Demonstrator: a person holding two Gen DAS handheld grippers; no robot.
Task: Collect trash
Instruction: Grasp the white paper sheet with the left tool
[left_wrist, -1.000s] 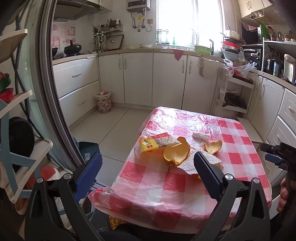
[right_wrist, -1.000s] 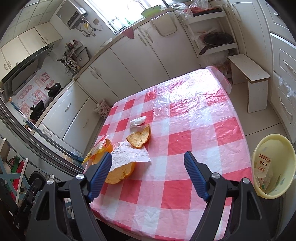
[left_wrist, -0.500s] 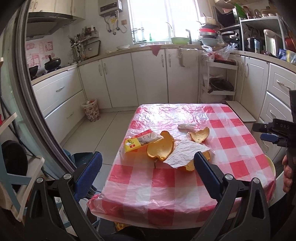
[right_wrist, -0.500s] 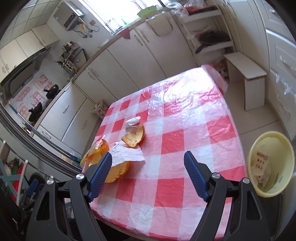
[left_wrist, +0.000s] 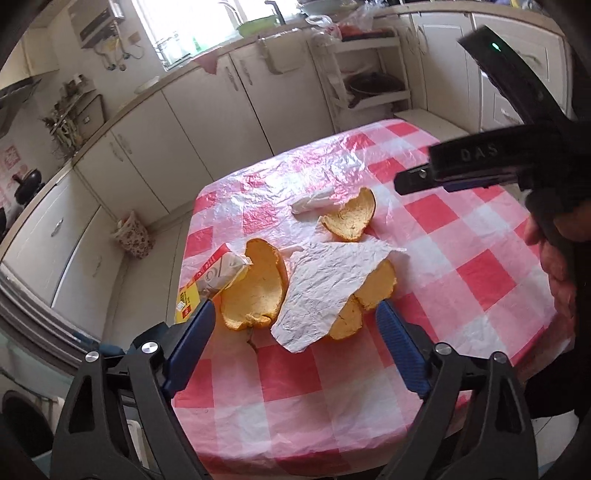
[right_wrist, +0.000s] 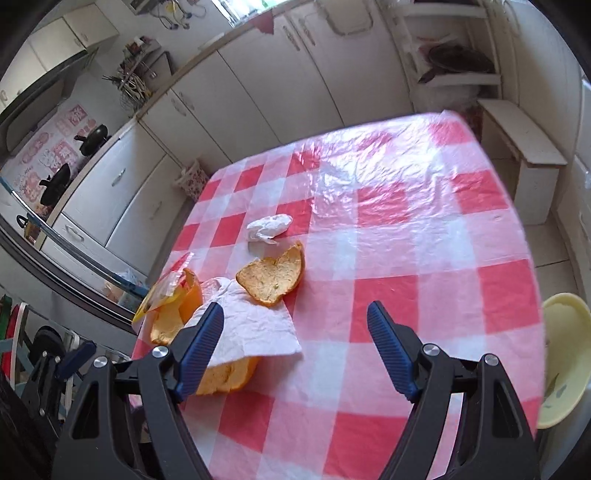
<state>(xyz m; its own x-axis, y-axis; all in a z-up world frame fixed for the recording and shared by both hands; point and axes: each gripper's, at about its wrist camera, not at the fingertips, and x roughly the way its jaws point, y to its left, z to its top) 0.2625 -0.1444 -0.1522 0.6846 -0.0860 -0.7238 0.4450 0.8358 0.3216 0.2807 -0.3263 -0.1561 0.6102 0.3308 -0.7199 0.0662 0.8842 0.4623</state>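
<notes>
Trash lies on a table under a red-and-white checked cloth (left_wrist: 461, 236). A white paper sheet (left_wrist: 325, 284) partly covers orange peel pieces (left_wrist: 255, 288), with another peel (left_wrist: 351, 218) behind, a crumpled white tissue (left_wrist: 312, 203) farther back and a yellow-red carton (left_wrist: 210, 280) at the left. My left gripper (left_wrist: 295, 314) hangs just above the paper and peels, jaws closing, pads clear of them. My right gripper (right_wrist: 295, 314) hovers open over the cloth beside the paper (right_wrist: 255, 328), near a peel (right_wrist: 271, 278) and the tissue (right_wrist: 267, 227). In the left wrist view the right gripper shows at the right, a hand (left_wrist: 557, 269) holding it.
A pale yellow bin (right_wrist: 561, 354) with scraps stands on the floor right of the table. White kitchen cabinets (left_wrist: 207, 122) line the back wall, a small patterned basket (left_wrist: 135, 240) by them. A white stool (right_wrist: 524, 147) stands beyond the table's far right corner.
Both grippers have come closer to the table and lower. The left one rolled and now stands right over the paper and peels, its jaws a little narrower. The right one's jaws keep their width.
</notes>
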